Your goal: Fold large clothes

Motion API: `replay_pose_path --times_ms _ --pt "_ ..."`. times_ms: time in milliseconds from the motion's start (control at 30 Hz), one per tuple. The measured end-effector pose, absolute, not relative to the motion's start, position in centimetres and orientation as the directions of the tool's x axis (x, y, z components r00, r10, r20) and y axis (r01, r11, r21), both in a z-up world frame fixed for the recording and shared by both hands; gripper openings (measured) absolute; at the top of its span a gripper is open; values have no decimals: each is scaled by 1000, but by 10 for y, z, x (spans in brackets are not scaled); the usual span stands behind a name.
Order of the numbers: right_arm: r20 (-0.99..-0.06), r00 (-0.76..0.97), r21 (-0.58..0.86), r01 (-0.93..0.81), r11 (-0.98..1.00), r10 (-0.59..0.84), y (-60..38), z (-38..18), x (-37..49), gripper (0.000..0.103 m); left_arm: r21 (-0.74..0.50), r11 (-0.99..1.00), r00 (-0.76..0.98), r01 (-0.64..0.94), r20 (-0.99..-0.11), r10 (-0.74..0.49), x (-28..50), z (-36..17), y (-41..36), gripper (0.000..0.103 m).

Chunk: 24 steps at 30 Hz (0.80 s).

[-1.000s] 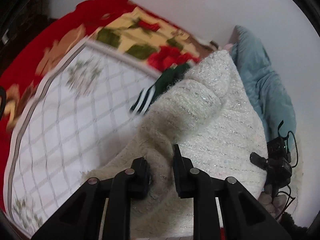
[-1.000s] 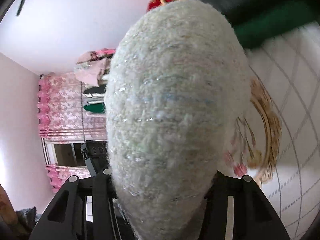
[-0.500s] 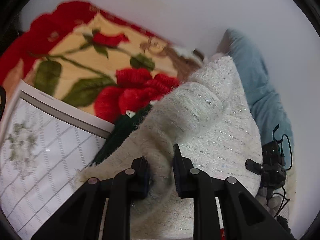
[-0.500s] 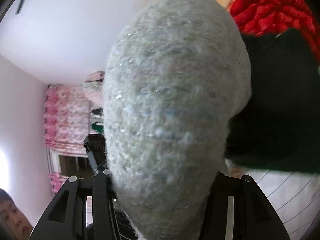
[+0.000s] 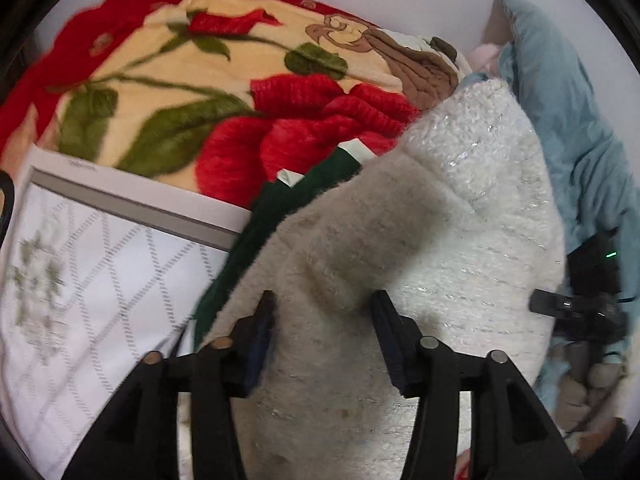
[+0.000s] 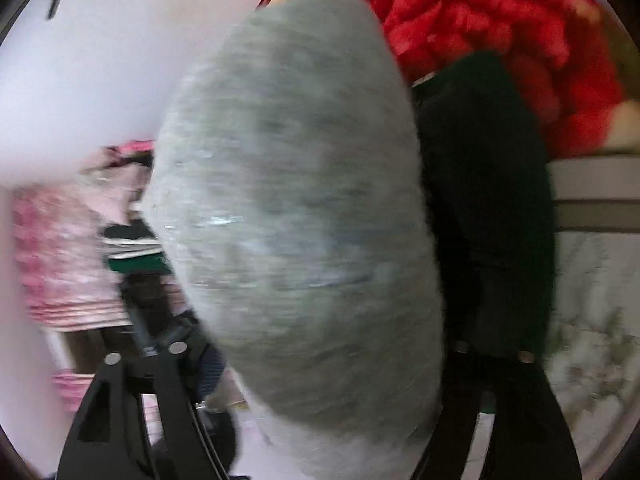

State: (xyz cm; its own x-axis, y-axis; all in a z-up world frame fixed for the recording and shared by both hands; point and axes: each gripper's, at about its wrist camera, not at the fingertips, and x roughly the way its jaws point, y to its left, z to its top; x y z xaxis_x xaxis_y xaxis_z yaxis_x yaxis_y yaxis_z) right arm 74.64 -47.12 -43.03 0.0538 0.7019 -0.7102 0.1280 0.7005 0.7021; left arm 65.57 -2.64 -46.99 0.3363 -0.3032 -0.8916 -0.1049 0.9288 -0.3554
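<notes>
Both claws letting go of the fuzzy cream sweater

Left wrist: the left claw [image 5: 322, 330] has just been opening, pads off the cream sweater [image 5: 432, 240] lying between them over a dark green garment [image 5: 280, 216] on the bed.
Right wrist: the right claw [image 6: 332, 360] has just spread wide, a blurred sweater fold bulging between its fingers.

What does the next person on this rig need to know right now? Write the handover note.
Left gripper: open, jaws have just been opening; the white sweater lies between them, unpinched.
Right gripper: jaws have just been opening too. A bulge of the sweater fills the gap and hides the right finger; the left finger stands clear of it, so it looks released. The view is blurred.
Things: the sweater is bunched on the bed over a dark green garment, beside the rose blanket and white quilt.
Done: a fold carried over and let go.
Left: flatten the sweater, finish folding, then the green garment.
</notes>
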Motion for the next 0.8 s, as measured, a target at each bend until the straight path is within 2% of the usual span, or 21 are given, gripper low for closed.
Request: replay_pose_path --times_ms 33,67,100,200,367,500,600,800 --pt "-752 63 659 115 743 656 -469 -422 745 95 -317 943 350 -103 -899 -264 652 -464 -28 74" --pt "-805 83 594 97 799 588 -466 -410 742 95 -289 952 361 -99 -902 -236 648 -459 -30 87" --pt "-853 107 520 82 850 511 -462 -397 739 96 -270 958 364 -95 -905 -219 645 -458 -32 91" --pt "-919 171 374 94 923 355 -451 -370 720 103 -188 977 376 -98 -916 -138 634 -447 -37 98" --pt "-965 247 124 126 984 90 -426 -342 673 103 -94 992 422 -85 -905 -49 606 -422 -49 100" --pt "-953 295 -30 148 988 -73 -398 -323 620 103 -47 995 464 -86 -886 -2 579 -397 -55 101" --pt "-937 324 -84 163 983 -134 -386 -312 570 103 -24 996 487 -81 -873 19 552 -374 -57 101" --pt "-906 376 -124 210 970 -197 -361 -246 491 103 -3 998 536 -55 -844 27 492 -321 -61 101"
